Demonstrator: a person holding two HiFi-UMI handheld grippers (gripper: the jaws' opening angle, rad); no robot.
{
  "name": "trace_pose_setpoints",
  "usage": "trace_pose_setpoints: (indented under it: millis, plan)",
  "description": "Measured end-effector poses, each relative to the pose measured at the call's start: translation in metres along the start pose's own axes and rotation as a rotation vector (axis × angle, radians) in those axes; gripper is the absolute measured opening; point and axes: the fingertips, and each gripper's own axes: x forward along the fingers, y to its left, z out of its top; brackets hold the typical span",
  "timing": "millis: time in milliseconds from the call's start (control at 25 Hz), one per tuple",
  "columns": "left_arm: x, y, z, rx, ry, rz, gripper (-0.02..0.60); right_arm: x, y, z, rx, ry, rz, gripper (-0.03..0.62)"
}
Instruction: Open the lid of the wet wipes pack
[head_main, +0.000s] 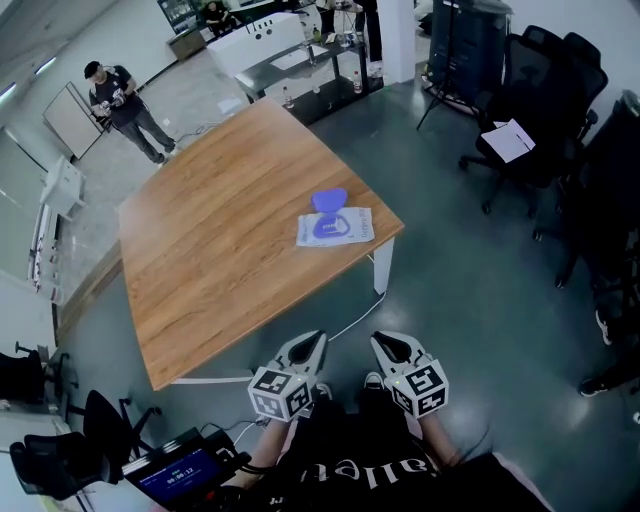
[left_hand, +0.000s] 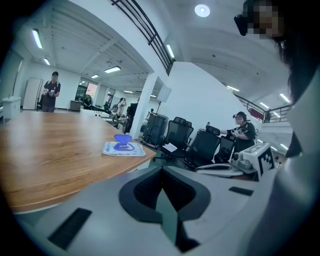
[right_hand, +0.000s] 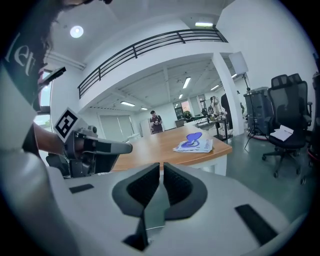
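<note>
The wet wipes pack (head_main: 335, 227) lies near a corner of the wooden surface (head_main: 220, 240), its purple lid (head_main: 329, 199) flipped up. Off the surface's near edge, the left hand-held gripper (head_main: 312, 343) and right hand-held gripper (head_main: 385, 343) are both closed and empty.

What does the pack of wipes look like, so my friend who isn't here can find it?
Look for the big wooden table in the middle of the room. Near its corner closest to the black office chairs lies a flat white pack of wipes. It is the only thing on the table, and its purple lid stands flipped up.
</note>
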Motion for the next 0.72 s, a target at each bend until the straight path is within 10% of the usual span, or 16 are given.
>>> trace_pose_setpoints:
  millis: [720]
  plan:
    - [-0.121, 0.03, -0.041, 0.061, -0.008, -0.135, 0.002, 0.022, 0.139, -0.009, 0.026, -0.061, -0.056, 0.032]
